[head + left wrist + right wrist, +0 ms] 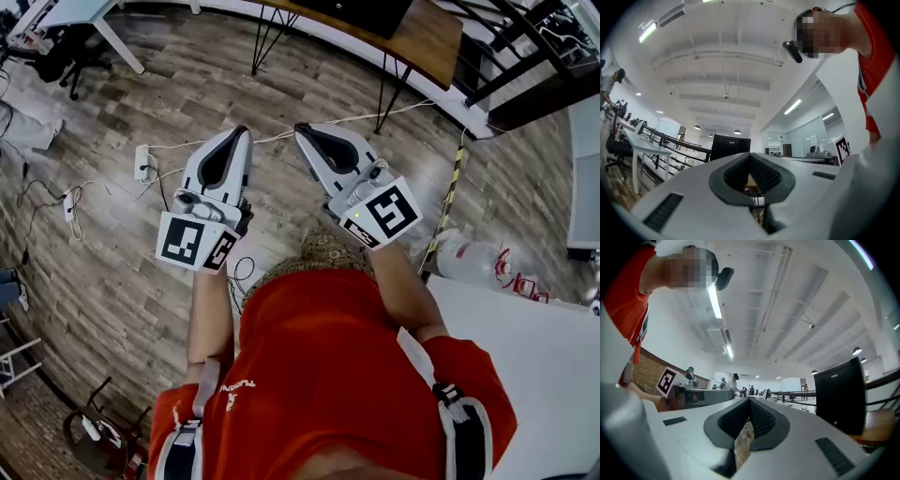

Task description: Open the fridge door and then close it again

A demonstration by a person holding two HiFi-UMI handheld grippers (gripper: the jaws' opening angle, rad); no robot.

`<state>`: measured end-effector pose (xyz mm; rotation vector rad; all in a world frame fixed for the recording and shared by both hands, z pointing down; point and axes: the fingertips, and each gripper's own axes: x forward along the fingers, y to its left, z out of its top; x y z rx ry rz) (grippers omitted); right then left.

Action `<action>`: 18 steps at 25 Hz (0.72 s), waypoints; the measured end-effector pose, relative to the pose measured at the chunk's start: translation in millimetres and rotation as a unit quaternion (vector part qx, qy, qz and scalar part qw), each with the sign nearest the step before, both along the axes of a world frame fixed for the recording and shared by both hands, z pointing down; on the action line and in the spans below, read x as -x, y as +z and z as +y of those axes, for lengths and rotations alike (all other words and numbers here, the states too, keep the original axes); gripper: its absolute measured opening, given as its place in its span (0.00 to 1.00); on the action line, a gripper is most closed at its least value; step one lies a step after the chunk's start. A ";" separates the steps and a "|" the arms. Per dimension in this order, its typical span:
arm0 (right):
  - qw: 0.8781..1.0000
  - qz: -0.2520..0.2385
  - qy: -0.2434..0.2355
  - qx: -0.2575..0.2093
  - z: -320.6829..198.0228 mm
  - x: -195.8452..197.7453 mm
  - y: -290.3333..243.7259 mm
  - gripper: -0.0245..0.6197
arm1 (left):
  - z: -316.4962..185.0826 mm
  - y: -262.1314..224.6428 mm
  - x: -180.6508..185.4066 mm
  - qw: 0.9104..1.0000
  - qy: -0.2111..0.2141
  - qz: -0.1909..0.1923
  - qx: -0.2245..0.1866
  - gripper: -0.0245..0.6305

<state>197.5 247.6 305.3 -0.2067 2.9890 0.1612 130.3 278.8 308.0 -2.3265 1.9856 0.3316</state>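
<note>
Two white grippers are hovering shut, well apart from the small black box-shaped fridge point(361, 11).
Left gripper point(240, 131) and right gripper point(304, 128) are pointing to 12 o'clock side by side above the grey-brown plank floor point(112, 253), each pair of dark ribbed jaws pressing together with nothing between. Fridge is sitting door-closed on the brown wooden table point(433, 42) at 12-to-1 o'clock in the head view; in the right gripper view it is showing at 3 o'clock. Person in red shirt point(328, 375) is holding both.

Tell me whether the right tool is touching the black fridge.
Apart. The head view shows the right tool over floor, clearly short of the table carrying the black fridge.
</note>
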 end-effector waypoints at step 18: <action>0.999 -0.024 0.004 -0.035 -170.9 98.6 -14.2 0.08 | -178.0 -7.4 105.7 0.999 0.004 -0.034 0.014 0.05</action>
